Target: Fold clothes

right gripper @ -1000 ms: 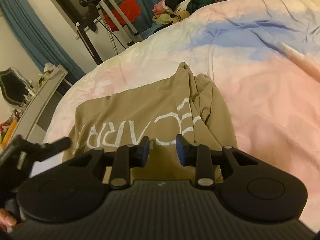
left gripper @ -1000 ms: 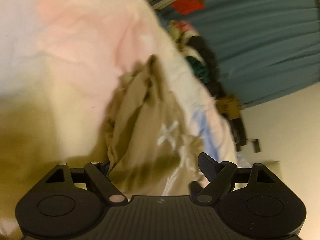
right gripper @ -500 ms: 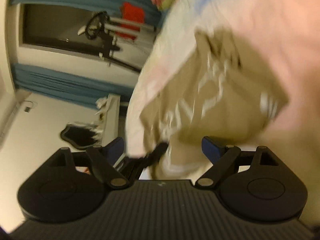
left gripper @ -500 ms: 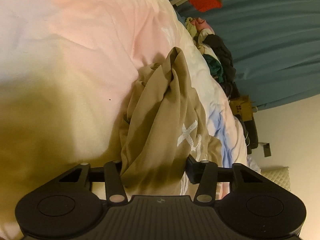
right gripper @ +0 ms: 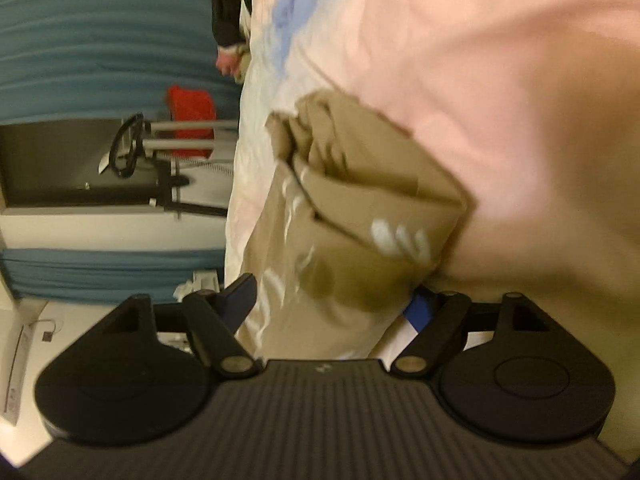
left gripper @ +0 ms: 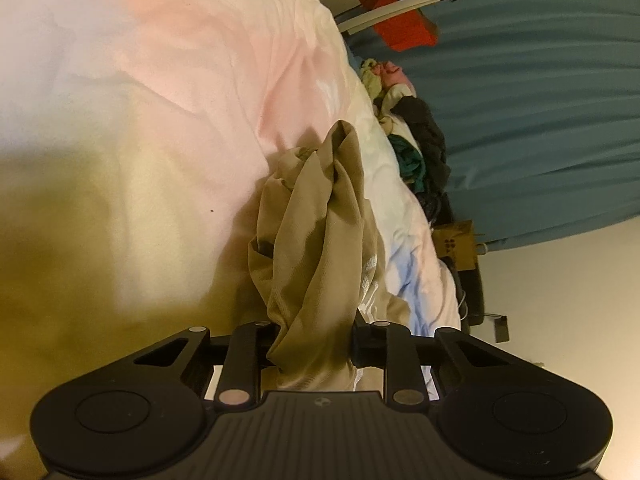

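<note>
Tan cotton T-shirt with white printed lettering point(left gripper: 320, 248) lies bunched lengthwise on the pastel pink, white and blue duvet point(left gripper: 168, 128), gathered into a loose rope of folds rather than spread flat. The left gripper point(left gripper: 314, 340) has its jaws pressed in on the near end of that bunch, pinching a thick wad of cloth; the hold looks meant to keep one end anchored or lifted while the other side is drawn over. The right gripper point(right gripper: 332, 300) has its jaws spread wide, with the shirt's doubled edge point(right gripper: 360, 232) sitting between them but not clamped; its blue-padded fingertips point(right gripper: 420, 306) stand apart from the cloth on either side, so it seems poised to take a second grip. That view is blurred, so the exact contact is uncertain.

Beyond the shirt, a heap of mixed dark and pale clothes point(left gripper: 416, 128) sits at the bed's far edge, near the teal pleated curtain point(left gripper: 540, 100). A red fabric item on a metal frame point(left gripper: 400, 28) stands off the bed. Nothing lies between the grippers and the shirt; the rumpled duvet itself may hinder a crisp fold.
</note>
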